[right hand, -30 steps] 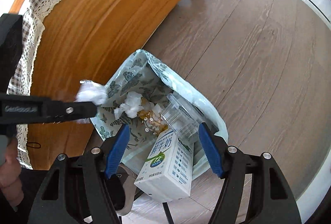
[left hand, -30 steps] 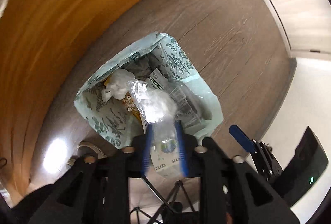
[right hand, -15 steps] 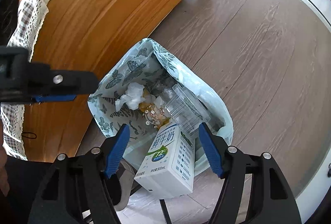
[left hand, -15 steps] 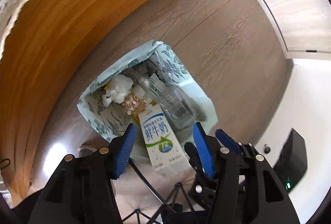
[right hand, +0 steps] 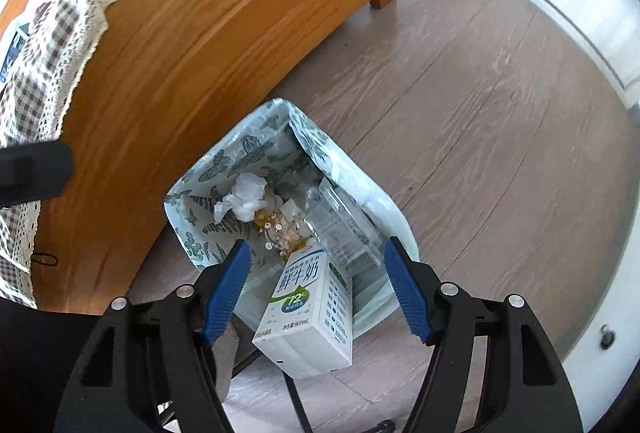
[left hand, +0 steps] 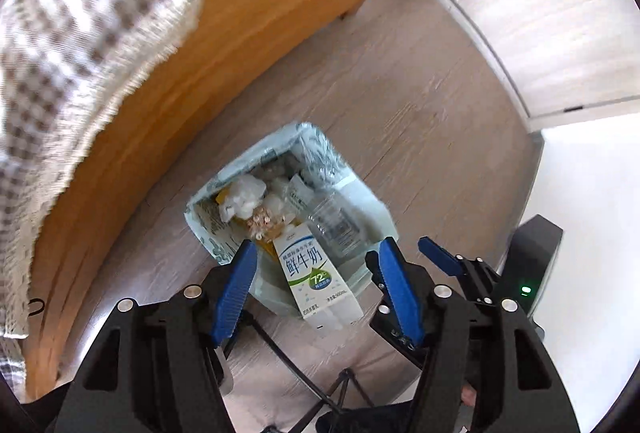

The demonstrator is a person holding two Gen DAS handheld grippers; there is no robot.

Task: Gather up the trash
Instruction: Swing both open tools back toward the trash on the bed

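Both tongs hang over the trash bag, pointing down at it. Left gripper [left hand: 316, 287] is opening its blue jaws, and nothing is caught between them. Right gripper [right hand: 318, 285] has its jaws wide apart too, and it holds nothing. Down on the wood floor [right hand: 480, 121] sits the trash bag [right hand: 224, 169], light green with leaf and butterfly prints, right beside the side of a big wooden bed frame [right hand: 200, 45]. A checked cloth [left hand: 80, 13] with a lacy edge hangs over the top of that wood. Inside the bag I see a crumpled white tissue [right hand: 248, 197], a yellowish wrapper [right hand: 280, 229], and a clear plastic box [right hand: 344, 225]. A white milk carton [right hand: 308, 313] sticks out over the near edge of the bag, leaning, with its bottom end poking past the rim. So the trash is in the bag, and I think the dropping step is just finishing. Next, I think, the hands need to look around the room for more trash, or push the milk carton down so it does not tip out. No other trash shows on the floor from here.
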